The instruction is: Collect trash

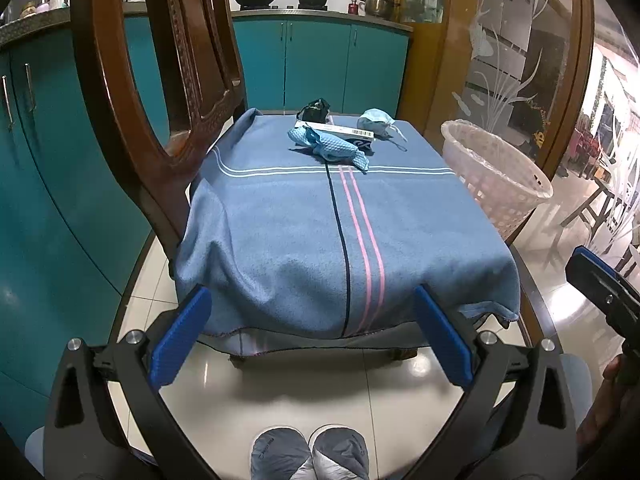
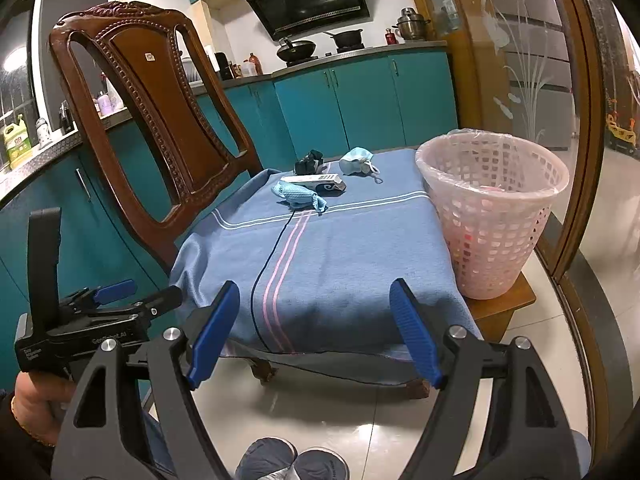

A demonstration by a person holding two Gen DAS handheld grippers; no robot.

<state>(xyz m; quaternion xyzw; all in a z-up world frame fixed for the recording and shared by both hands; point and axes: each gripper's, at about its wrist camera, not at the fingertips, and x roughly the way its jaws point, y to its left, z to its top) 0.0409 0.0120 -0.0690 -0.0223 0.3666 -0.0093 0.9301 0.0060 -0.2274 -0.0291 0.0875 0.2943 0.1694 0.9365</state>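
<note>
your left gripper (image 1: 312,334) and right gripper (image 2: 316,328) both hang wide apart and empty, short of the desk (image 1: 280,232). four bits of trash sit at its far end: cloth (image 1: 326,148), box (image 1: 340,131), mask (image 1: 376,121), black wad (image 1: 314,110). the bin (image 2: 492,204) stands beside them; collecting looks barely begun.

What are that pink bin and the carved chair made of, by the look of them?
The bin looks like pale pink plastic: thin lattice walls, with a clear bag lining its rim. The chair looks like dark varnished wood: glossy brown, with carved beading.
</note>
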